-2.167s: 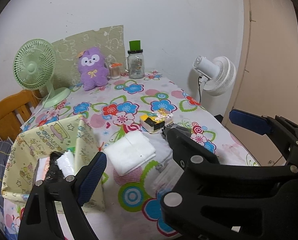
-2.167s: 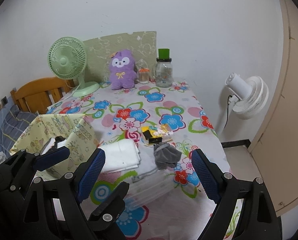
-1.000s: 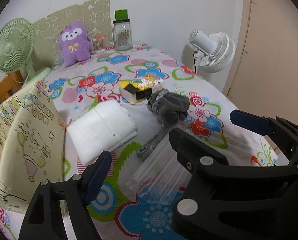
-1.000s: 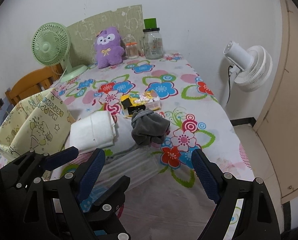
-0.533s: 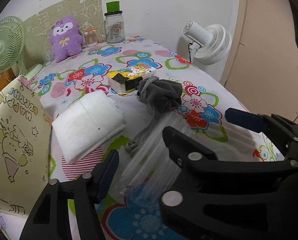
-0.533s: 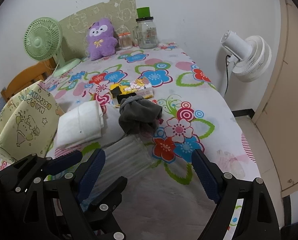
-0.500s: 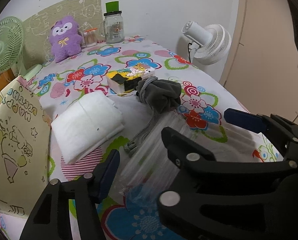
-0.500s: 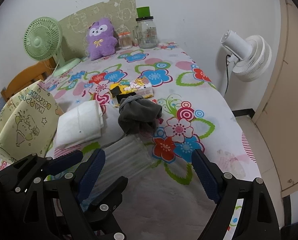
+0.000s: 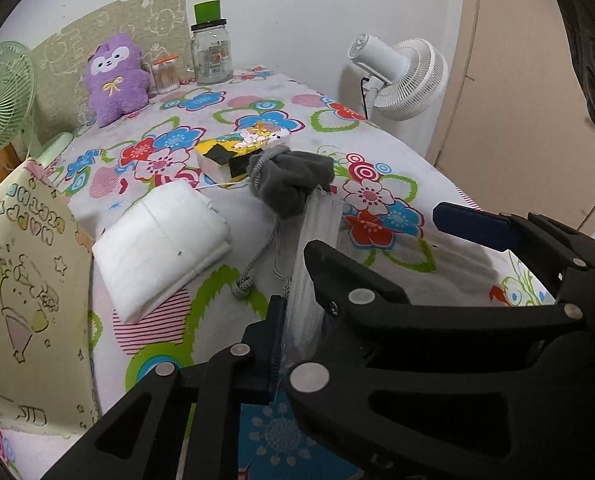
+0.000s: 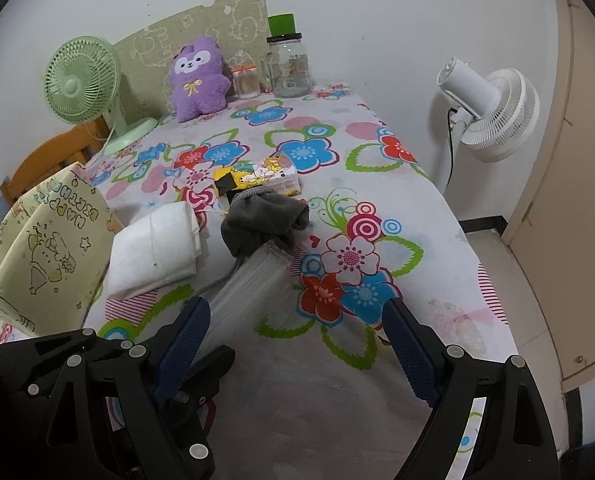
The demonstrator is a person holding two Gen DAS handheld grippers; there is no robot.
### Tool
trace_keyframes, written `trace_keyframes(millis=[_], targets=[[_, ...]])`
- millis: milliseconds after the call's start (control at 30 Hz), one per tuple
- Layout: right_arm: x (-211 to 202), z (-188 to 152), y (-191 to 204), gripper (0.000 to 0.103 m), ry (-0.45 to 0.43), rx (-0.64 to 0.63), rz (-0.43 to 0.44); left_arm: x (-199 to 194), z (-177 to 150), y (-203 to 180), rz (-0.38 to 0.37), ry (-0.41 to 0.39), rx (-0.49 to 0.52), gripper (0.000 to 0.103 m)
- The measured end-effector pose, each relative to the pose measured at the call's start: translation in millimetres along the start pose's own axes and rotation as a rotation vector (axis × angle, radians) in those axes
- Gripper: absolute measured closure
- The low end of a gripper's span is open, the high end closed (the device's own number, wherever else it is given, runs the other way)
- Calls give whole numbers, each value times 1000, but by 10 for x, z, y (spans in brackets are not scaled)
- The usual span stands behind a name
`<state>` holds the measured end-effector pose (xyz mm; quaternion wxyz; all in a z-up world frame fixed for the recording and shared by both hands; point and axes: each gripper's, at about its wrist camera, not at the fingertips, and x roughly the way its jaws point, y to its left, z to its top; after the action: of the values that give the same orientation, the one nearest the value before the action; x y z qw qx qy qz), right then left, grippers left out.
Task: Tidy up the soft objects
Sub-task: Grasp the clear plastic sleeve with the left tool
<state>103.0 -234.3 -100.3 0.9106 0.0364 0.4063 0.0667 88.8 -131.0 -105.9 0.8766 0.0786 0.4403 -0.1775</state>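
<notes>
Closed just now on clear plastic bag (image 9: pixel 317 248) beside grey pouch (image 9: pixel 291 184): left gripper (image 9: pixel 293 320), right gripper (image 10: pixel 297 332) agape; lift gently, keeping mouth accessible

A table under a flowered cloth (image 10: pixel 337 380) carried a folded white pad (image 10: pixel 153 252) at near left, a grey drawstring pouch (image 10: pixel 263 220) at centre and a yellow tissue pack (image 10: pixel 261 178) touching it behind; far back stood a purple plush (image 10: pixel 197 76), a glass jar (image 10: pixel 289 66) and a green fan (image 10: pixel 83 84)
</notes>
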Motion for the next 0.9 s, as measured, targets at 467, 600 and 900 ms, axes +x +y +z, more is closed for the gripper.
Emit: trace_keyframes(millis=[467, 600, 900], targets=[[-245, -24, 205, 13, -54, -41, 26, -277, -78, 90, 50, -66, -20, 87], [-267, 4, 267, 13, -66, -52, 37, -347, -65, 171, 83, -94, -39, 87], [-144, 143, 325, 13, -62, -60, 54, -281, 76, 352, 111, -111, -88, 87]])
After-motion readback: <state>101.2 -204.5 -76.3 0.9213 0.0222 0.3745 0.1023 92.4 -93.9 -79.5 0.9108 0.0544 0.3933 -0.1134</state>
